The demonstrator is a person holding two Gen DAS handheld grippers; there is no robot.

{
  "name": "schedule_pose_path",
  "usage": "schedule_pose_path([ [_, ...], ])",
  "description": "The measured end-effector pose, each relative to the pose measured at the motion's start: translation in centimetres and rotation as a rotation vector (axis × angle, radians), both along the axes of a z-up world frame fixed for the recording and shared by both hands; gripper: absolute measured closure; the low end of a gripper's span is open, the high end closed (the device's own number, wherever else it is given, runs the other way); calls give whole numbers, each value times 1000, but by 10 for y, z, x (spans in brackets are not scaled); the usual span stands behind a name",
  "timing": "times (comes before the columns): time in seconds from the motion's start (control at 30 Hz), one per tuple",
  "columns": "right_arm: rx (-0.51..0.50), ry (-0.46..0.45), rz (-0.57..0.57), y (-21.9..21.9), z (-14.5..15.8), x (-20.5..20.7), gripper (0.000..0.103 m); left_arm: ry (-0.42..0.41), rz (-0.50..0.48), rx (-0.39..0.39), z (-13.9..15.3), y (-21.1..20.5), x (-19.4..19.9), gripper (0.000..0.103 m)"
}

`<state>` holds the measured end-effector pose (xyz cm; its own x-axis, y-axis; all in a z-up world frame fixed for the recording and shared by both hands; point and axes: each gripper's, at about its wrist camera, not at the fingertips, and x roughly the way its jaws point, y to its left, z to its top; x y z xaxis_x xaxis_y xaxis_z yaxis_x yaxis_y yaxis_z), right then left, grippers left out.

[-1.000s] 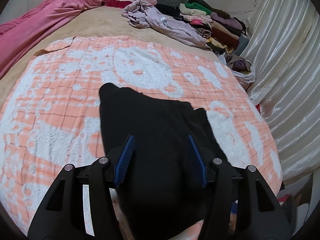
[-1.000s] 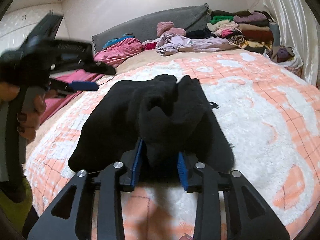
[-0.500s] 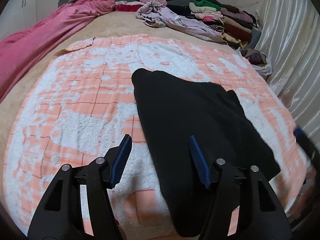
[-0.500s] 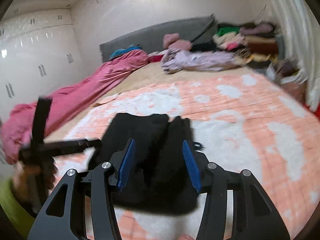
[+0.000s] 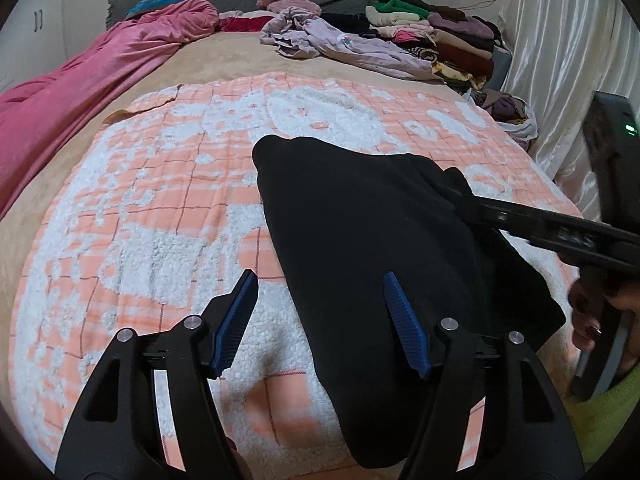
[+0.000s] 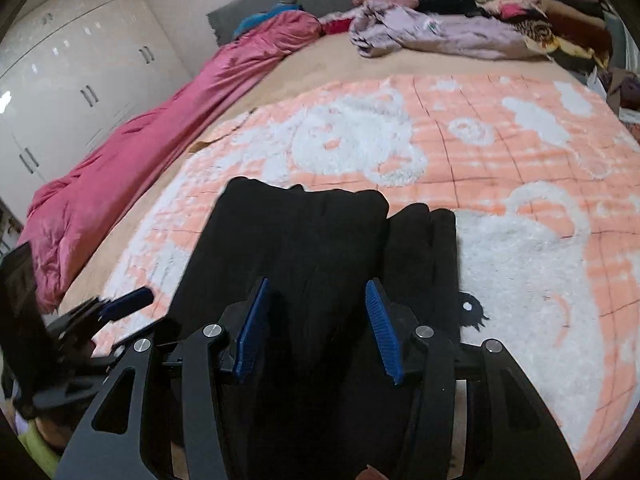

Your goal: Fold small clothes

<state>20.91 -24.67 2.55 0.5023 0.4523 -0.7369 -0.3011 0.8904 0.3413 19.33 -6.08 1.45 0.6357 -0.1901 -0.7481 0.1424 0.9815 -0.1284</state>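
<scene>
one black garment (image 5: 372,240), two grippers, one orange-and-white blanket (image 5: 160,216), one pink duvet (image 5: 84,80), one stack of folded clothes (image 5: 436,36).

Black garment (image 6: 320,248) near edge hidden behind right tool (image 6: 316,324).

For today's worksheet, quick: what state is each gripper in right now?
Left gripper: open, holding nothing.
Right gripper: open, over the black garment, not gripping it.

The right claw (image 6: 316,322) is hovering agape over the black garment (image 6: 320,248) lying on the peach-and-white blanket (image 6: 520,184).
</scene>
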Motion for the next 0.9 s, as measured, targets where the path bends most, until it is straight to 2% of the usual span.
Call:
schedule_pose_path([
  [0.17,22,65,26,7,-15,14,57,3,0,-7,-2,0,-1,43],
  [0.27,34,52,40,7,-14,14,83,3,2,-9,-3,1,0,41],
  [0.37,38,8,51,7,-9,9,89,4,0,-17,-3,2,0,41],
  [0.5,31,-73,40,-4,10,-3,91,0,-20,-30,-1,-1,-2,41],
  [0.6,-30,-120,15,-20,21,-6,91,-2,-38,-44,1,-5,-2,38],
  [0.67,-62,-95,0,-28,11,-1,91,1,-46,-44,0,-12,1,37],
  [0.8,-96,-53,15,-24,-30,7,84,30,-44,-23,-11,-19,8,37],
  [0.9,-53,-77,-6,-30,-27,1,77,40,-38,-32,-15,-17,9,36],
])
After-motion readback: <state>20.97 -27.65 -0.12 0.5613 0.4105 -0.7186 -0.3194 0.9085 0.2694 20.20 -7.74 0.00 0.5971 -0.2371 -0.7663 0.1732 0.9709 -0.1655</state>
